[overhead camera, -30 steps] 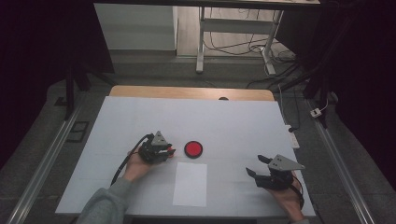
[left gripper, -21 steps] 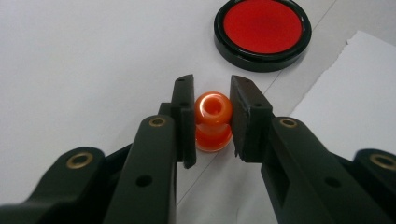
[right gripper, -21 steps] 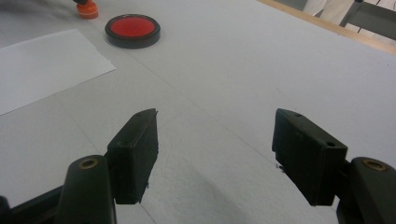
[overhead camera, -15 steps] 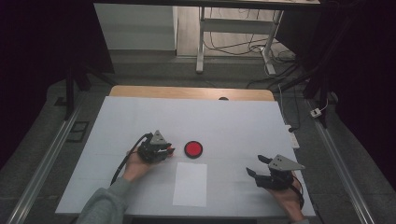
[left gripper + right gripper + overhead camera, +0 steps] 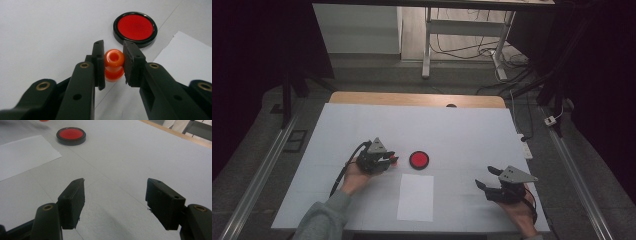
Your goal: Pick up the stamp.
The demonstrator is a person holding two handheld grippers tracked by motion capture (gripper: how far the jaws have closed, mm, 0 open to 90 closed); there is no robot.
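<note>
Left claw (image 5: 113, 65) clamped upright orange spool-shaped piece (image 5: 114, 65) at its waist, evidently for carrying, just above the table (image 5: 462, 130); red disc in black rim (image 5: 135, 28) lay beyond at one o'clock; right claw (image 5: 115, 203) stood open, idle, holding nothing.

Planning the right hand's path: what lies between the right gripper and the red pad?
Bare table in the high view; the paper sheet lies just beside that line. Right gripper, red pad.
</note>
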